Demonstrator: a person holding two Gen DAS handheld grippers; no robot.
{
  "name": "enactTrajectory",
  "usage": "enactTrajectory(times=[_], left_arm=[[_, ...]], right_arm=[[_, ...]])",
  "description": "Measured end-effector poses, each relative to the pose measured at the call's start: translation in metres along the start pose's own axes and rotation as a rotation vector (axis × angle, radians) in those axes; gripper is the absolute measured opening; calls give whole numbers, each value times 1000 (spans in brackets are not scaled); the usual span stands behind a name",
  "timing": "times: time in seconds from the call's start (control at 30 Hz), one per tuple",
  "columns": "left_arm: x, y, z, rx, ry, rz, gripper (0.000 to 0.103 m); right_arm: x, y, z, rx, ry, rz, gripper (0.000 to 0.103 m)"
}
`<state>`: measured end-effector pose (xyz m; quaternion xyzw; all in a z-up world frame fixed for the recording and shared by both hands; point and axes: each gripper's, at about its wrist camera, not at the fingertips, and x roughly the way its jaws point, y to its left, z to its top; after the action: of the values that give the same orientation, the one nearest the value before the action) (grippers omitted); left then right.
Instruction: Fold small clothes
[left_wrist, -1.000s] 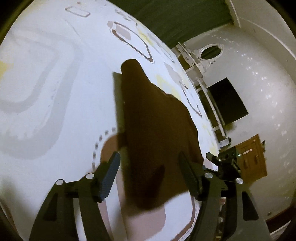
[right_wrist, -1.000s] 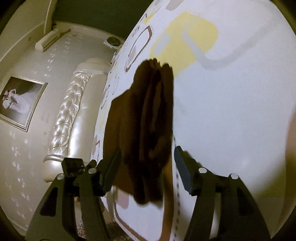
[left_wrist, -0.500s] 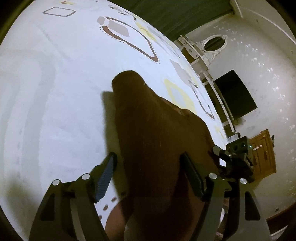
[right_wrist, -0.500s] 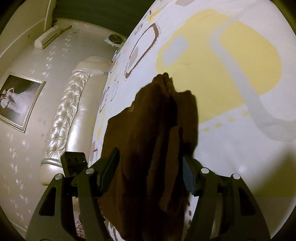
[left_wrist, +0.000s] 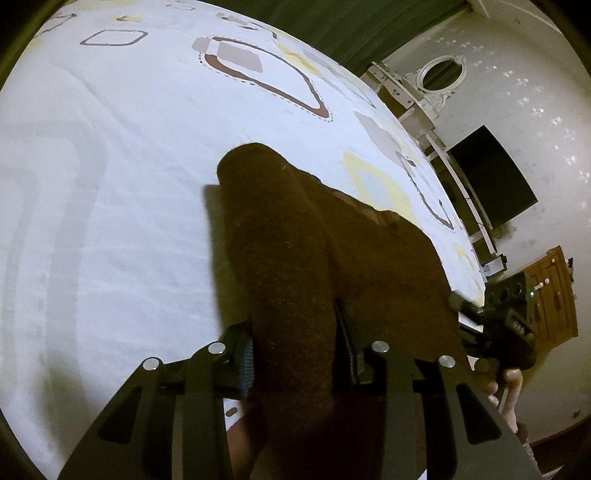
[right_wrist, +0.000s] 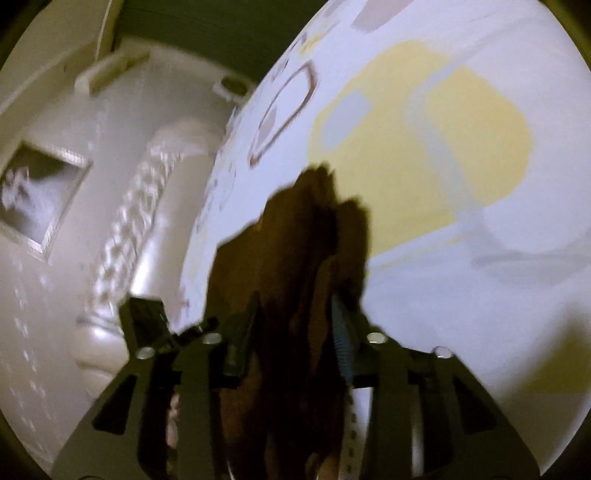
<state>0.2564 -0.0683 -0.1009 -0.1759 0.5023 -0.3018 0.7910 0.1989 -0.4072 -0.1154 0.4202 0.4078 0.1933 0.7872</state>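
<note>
Bedsheet — both grippers closing on brown cloth.

Dim yellowish room light, glaring white bedsheet, heavy fisheye bending, dark corners, right view motion-blurred

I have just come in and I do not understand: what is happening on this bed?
A person holds tongs in each hand over a brown garment lying on a patterned bedsheet. The left tongs are closing, with a thick fold of the garment between the jaws. The right tongs are closing too, around another bunched part. It looks like the beginning of a fold.
</note>
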Motion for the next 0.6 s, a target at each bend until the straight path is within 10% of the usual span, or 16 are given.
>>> enactTrajectory(times=[0.47, 0.6], left_arm=[[-4, 6, -1, -36, -6, -38, 45], [-4, 2, -2, -7, -12, -13, 35]], right_arm=[[38, 13, 17, -45, 65, -37, 69], [50, 14, 14, -57, 112, -61, 32]])
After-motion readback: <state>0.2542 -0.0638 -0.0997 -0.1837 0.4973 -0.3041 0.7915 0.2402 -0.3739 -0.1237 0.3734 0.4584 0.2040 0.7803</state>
